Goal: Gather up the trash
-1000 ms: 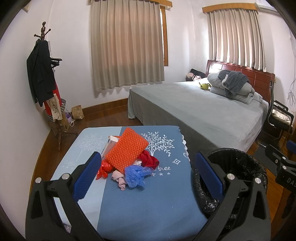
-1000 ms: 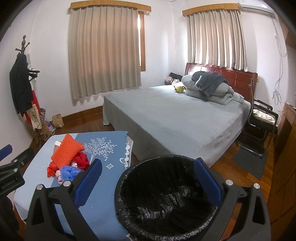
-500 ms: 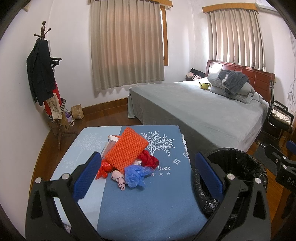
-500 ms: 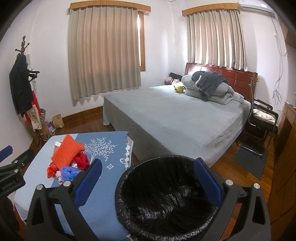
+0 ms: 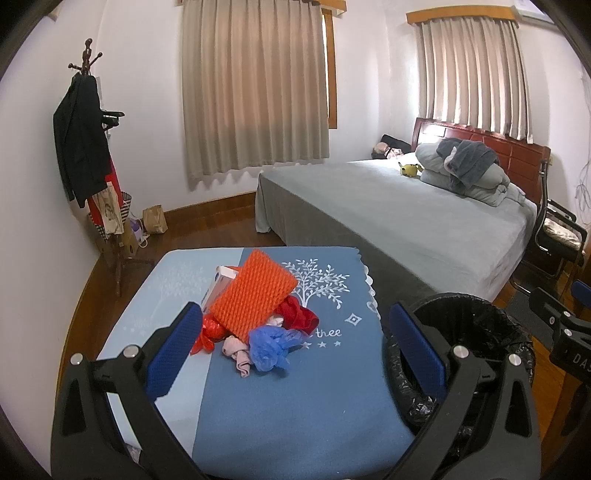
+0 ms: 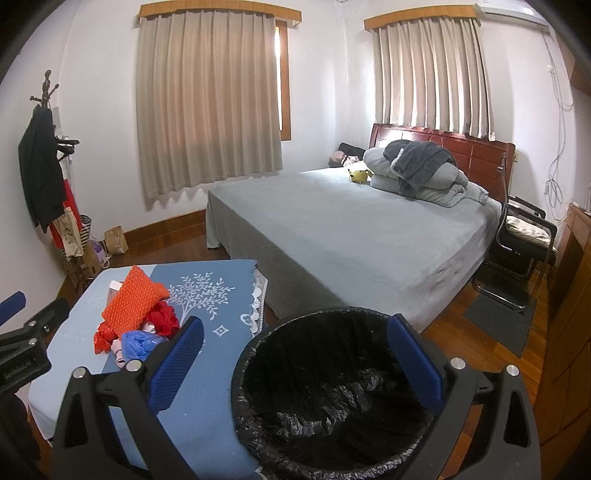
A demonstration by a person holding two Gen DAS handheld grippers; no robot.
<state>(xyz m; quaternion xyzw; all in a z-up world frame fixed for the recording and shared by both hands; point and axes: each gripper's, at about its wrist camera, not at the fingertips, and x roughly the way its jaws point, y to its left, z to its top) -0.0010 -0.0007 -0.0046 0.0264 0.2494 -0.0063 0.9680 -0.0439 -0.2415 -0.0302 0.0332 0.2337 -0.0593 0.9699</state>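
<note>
Trash pile (image 5: 255,317), left gripper (image 5: 295,339) level, jaws spread

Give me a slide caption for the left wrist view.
Open left gripper faces trash pile on blue table; lined bin beside.

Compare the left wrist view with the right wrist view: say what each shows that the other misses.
Only the left view shows the word "thee" on the blue cloth. Only the right view shows the inside of the bin, the air conditioner and a wooden cabinet. Both show the trash pile, the bed and the coat rack.
</note>
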